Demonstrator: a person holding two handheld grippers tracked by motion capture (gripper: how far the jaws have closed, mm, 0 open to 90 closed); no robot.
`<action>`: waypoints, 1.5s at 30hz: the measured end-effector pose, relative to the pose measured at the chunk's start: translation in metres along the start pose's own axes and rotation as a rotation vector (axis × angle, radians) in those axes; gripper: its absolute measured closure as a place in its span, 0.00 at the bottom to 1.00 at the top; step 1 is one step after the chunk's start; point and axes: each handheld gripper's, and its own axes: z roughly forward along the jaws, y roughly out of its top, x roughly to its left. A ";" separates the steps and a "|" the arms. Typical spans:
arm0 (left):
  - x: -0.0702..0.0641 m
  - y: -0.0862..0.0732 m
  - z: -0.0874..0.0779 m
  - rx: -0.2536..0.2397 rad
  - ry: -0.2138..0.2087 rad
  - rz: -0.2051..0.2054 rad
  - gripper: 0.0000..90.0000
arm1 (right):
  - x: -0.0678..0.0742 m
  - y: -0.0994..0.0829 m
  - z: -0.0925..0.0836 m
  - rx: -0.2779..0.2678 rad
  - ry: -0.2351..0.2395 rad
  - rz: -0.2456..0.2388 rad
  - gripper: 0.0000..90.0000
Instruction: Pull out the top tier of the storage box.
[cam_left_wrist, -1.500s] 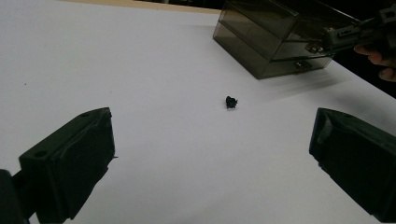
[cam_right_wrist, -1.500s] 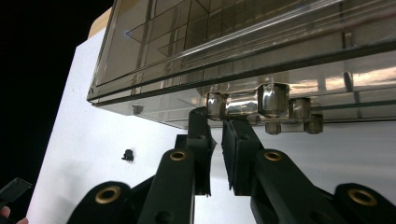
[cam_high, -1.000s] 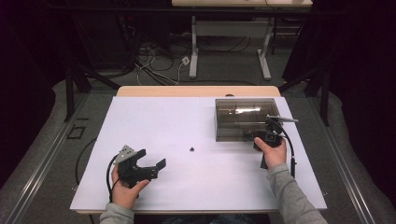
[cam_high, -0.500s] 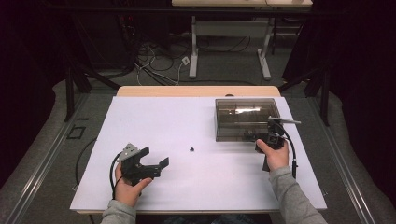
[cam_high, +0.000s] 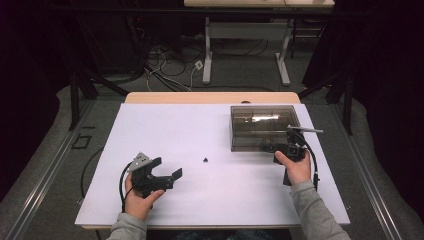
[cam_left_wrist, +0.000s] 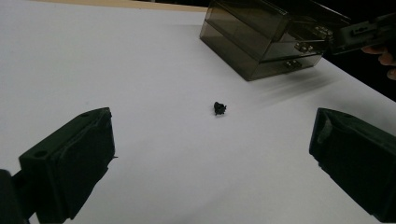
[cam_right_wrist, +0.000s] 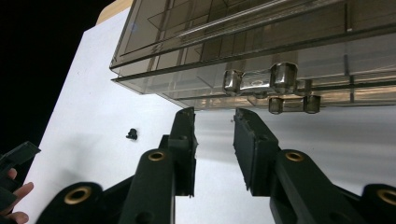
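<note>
A smoked, see-through drawer box (cam_high: 262, 125) stands at the right back of the white table (cam_high: 200, 130). In the right gripper view its two drawer handles (cam_right_wrist: 259, 79) sit just above and beyond my jaws. My right gripper (cam_right_wrist: 215, 119) points at the box front (cam_high: 268, 146); its jaws have just been opening and stand slightly apart with nothing between them. A small black piece (cam_high: 205, 160) lies loose mid-table (cam_left_wrist: 219, 108) (cam_right_wrist: 132, 134). My left gripper (cam_high: 169, 168) is held near the front left, wide open and empty, facing that piece (cam_left_wrist: 210, 154).
The box (cam_left_wrist: 261, 42) is the only tall object on the white surface. A strip of wooden tabletop (cam_high: 210, 97) shows behind it. Beyond stand another table's legs (cam_high: 207, 50) and floor cables (cam_high: 165, 65). A cable trails from each gripper.
</note>
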 end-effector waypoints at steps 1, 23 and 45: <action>0.000 0.000 0.000 -0.001 0.001 -0.001 0.00 | 0.000 -0.001 0.001 -0.019 0.004 0.001 0.74; 0.001 -0.001 -0.001 -0.001 0.003 -0.004 0.00 | 0.001 0.001 -0.014 -0.048 0.029 -0.101 0.57; 0.001 -0.001 -0.002 0.001 0.006 0.002 0.00 | 0.001 0.001 -0.015 -0.009 0.046 -0.253 0.49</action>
